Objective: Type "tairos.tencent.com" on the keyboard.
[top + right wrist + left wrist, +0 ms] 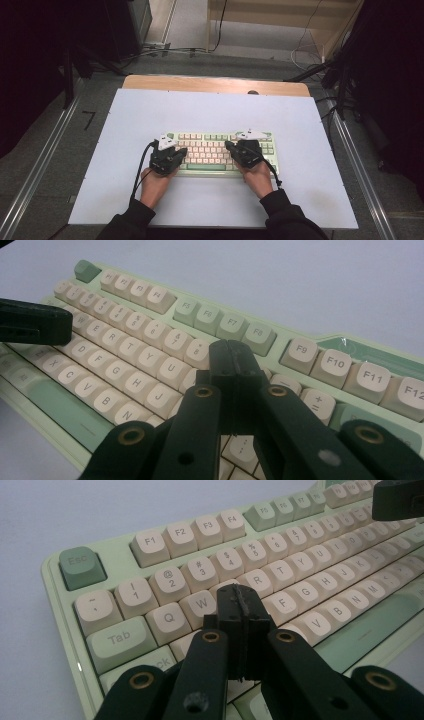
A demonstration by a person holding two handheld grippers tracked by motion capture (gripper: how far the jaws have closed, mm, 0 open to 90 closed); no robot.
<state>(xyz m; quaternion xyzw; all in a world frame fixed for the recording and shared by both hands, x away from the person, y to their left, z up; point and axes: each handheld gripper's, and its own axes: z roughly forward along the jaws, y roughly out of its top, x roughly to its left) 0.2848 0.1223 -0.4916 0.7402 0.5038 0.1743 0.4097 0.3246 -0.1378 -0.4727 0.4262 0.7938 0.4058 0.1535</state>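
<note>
A pale green keyboard (272,150) with cream and green keys lies in the middle of the white mat. My left gripper (183,151) is over its left end, jaws pressed together with nothing between them; in the left gripper view the shut tip (240,599) hovers around the E, D and S keys of the keyboard (150,545). Over the right part sits my right gripper (228,145), also shut and empty. In the right gripper view its tip (231,354) is above the number row near 8 and 9 on the keyboard (350,347).
A white mat (150,110) covers the wooden table (215,84), with bare mat all round the keyboard. Metal rails (40,165) run along both sides. Cables and dark stands crowd the floor behind. The other gripper's black tip (397,500) intrudes at the top right of the left gripper view.
</note>
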